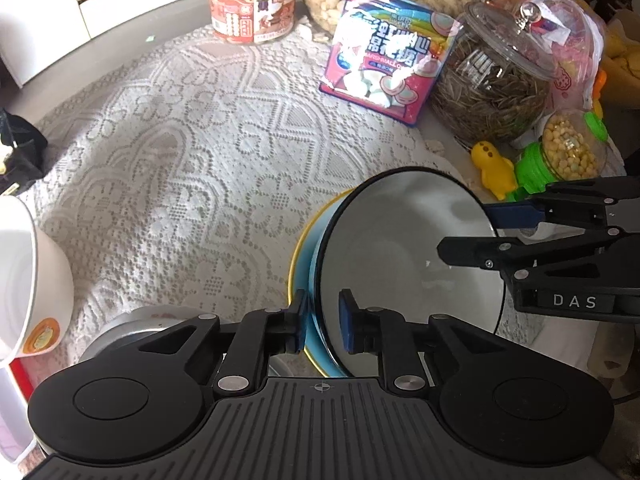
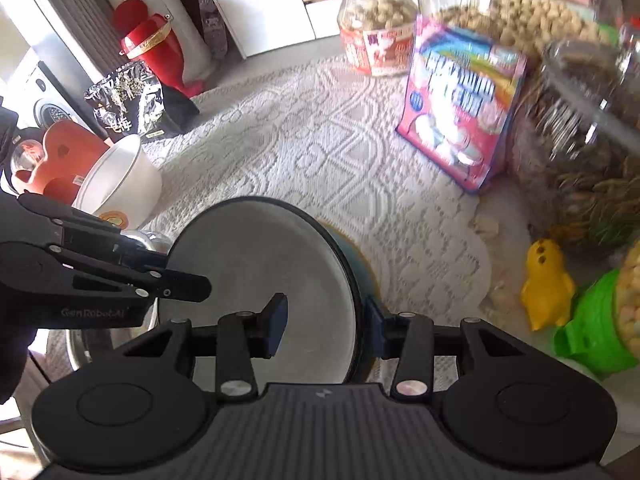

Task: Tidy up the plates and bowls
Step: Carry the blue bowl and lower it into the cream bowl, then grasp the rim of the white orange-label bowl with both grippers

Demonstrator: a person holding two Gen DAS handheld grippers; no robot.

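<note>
Two tools (image 1: 323, 322) (image 2: 327, 326) astride bowl (image 1: 400, 252) rim

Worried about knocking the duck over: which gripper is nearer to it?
Right. The right gripper is at the side of the bowl that faces the duck; the left gripper is at the bowl's opposite side, farther away.

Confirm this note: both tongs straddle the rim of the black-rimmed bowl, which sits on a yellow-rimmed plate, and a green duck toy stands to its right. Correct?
One slip: the duck toy is yellow, not green, as the right wrist view shows; the green thing beside it is a jar lid. The left tongs and right tongs do straddle the rim of the bowl on the yellow-rimmed plate.
</note>
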